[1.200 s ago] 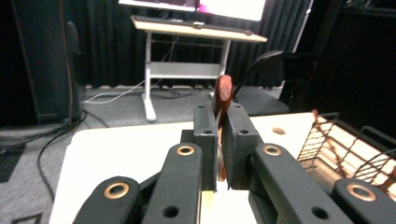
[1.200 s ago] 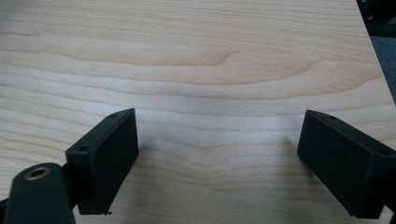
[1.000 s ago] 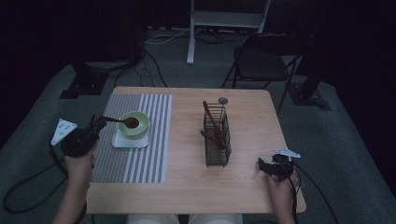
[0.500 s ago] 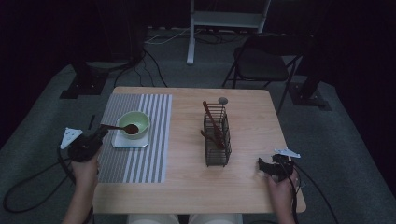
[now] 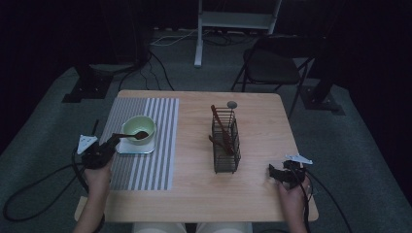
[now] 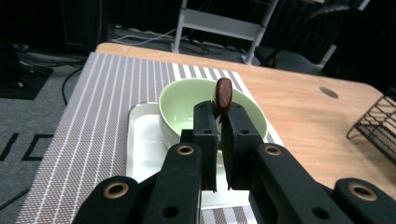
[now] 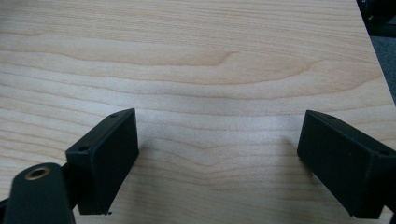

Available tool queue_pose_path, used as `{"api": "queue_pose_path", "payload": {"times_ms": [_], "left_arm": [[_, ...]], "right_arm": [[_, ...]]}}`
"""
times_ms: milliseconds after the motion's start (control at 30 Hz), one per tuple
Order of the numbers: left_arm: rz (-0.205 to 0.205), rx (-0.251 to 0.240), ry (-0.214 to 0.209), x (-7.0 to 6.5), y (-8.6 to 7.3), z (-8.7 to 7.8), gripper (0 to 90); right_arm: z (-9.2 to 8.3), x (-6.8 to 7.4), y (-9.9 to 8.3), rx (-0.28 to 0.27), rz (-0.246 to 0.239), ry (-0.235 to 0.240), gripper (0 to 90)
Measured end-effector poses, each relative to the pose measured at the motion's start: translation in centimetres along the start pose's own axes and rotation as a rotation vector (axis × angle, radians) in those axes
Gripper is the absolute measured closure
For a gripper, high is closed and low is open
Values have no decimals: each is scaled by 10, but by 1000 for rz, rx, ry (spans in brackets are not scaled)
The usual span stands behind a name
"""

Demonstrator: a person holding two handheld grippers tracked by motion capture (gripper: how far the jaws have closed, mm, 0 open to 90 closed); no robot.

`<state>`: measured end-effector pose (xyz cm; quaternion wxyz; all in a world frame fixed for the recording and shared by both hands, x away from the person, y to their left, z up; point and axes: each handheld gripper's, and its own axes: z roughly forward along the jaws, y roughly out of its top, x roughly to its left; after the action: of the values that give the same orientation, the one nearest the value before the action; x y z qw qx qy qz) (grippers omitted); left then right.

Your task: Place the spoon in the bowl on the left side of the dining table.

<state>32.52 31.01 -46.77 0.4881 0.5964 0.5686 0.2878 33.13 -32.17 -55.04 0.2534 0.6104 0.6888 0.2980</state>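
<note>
The left gripper (image 5: 114, 141) sits at about 9 o'clock on the table (image 5: 252, 194), over the striped mat (image 5: 145, 170), its jaws pinched narrow on the handle of a brown spoon (image 5: 135, 135). The spoon's head lies over the green bowl (image 5: 138, 127), at roughly 2 o'clock from the gripper; the bowl stands on a small white tray (image 5: 137, 147) on the mat. In the left gripper view the spoon (image 6: 223, 94) rises just past the jaw tips, with the bowl (image 6: 187, 100) right behind it. The right gripper (image 5: 277, 173) rests at about 4 o'clock on bare wood, jaws spread wide with nothing between them. A wire rack (image 5: 226, 143) stands near the centre, well apart from both grippers, with brown utensils leaning in it
</note>
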Motion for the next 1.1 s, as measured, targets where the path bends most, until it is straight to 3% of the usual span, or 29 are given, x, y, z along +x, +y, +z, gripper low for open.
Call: {"api": "queue_pose_path", "payload": {"times_ms": [233, 267, 500, 633, 667, 700, 733, 800, 1000, 1100], "left_arm": [[20, 23, 22, -1, -3, 2, 833], [37, 25, 45, -3, -5, 3, 830], [38, 35, 48, -6, -11, 4, 830], [31, 62, 46, -4, -17, 6, 759], [22, 58, 48, -4, -18, 6, 686], [15, 62, 51, -4, -19, 5, 686], [13, 69, 47, -3, -20, 5, 608], [13, 75, 50, -3, -23, 3, 536], [28, 106, 39, -5, -29, -2, 480], [43, 124, 57, -7, -31, -6, 399]], "right_arm": [[0, 0, 0, 0, 0, 0, 117], [0, 0, 0, 0, 0, 0, 117], [0, 0, 0, 1, -1, 0, 117], [0, 0, 0, 1, -1, 0, 117], [0, 0, 0, 1, 0, 0, 117], [0, 0, 0, 1, 0, 0, 117], [0, 0, 0, 1, 0, 0, 117], [0, 0, 0, 1, 1, 0, 117], [0, 0, 0, 1, 1, 0, 117], [0, 0, 0, 1, 1, 0, 117]]}}
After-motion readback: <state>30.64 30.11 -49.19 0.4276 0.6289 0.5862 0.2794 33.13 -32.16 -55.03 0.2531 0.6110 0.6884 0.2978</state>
